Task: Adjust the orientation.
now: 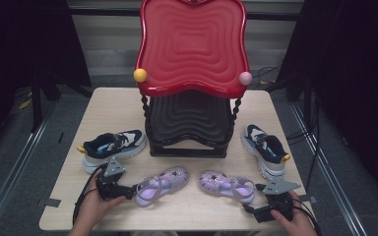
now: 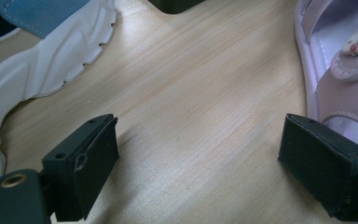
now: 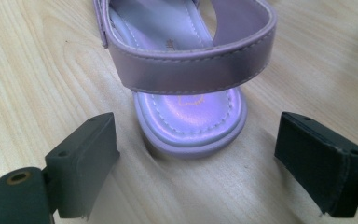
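Note:
Two lilac sandals lie at the table's front. My left gripper [image 1: 128,191] stands open just left of the left sandal [image 1: 161,184], low over the wood. In the left gripper view my left gripper [image 2: 203,128] has bare table between its jaws; the left sandal [image 2: 335,84] lies beside the right-hand jaw. My right gripper [image 1: 256,199] is open behind the right sandal [image 1: 226,184]. In the right gripper view my right gripper [image 3: 196,126] spans wider than the right sandal's heel [image 3: 191,116], which lies just ahead of the jaws, apart from both.
A two-tier rack stands mid-table, with a red top tray [image 1: 192,44] over a black lower shelf [image 1: 189,120]. A navy sneaker [image 1: 113,147] lies left of it and another navy sneaker [image 1: 266,150] right of it. The left one's white sole [image 2: 51,60] is close by my left gripper.

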Demonstrator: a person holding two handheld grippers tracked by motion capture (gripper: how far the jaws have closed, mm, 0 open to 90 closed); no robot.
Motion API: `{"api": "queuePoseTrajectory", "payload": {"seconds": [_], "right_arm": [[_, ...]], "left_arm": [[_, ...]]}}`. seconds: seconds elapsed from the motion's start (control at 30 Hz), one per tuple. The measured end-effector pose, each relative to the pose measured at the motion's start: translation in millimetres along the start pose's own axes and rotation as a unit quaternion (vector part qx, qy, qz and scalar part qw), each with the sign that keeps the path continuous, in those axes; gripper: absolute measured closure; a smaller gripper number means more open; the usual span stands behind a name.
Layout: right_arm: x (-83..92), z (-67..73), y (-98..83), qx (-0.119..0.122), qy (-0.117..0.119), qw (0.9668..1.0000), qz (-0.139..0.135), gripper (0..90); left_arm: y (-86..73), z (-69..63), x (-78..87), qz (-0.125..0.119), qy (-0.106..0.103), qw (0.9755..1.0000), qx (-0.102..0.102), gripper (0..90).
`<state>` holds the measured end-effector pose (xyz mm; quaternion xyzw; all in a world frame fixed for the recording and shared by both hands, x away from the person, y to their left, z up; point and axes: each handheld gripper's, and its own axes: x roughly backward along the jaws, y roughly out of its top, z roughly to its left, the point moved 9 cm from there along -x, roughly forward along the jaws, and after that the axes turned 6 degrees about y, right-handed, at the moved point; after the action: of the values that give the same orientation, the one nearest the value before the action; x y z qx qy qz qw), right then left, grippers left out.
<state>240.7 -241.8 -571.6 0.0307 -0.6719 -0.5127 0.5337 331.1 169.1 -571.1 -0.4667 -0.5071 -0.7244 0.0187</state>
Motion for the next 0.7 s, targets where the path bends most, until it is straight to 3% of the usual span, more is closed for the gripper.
{"api": "queuePoseTrajectory", "payload": {"seconds": [0.17,0.33,0.47,0.7], "right_arm": [[0.0,0.0,0.0,0.0,0.0,1.0,0.0,12.2],[0.0,0.0,0.0,0.0,0.0,1.0,0.0,12.2],[0.2,0.1,-0.1,0.001,0.0,1.0,0.0,12.2],[0.3,0.3,-0.3,0.0,0.0,1.0,0.0,12.2]], "left_arm": [[0.2,0.2,0.0,0.0,0.003,1.0,0.0,11.7],[2.1,-4.9,3.8,0.004,-0.008,0.9999,-0.009,24.3],[8.7,-8.2,9.3,-0.003,-0.012,0.9997,-0.021,24.9],[16.0,-7.4,21.5,-0.011,-0.012,0.9998,-0.01,25.6]]}}
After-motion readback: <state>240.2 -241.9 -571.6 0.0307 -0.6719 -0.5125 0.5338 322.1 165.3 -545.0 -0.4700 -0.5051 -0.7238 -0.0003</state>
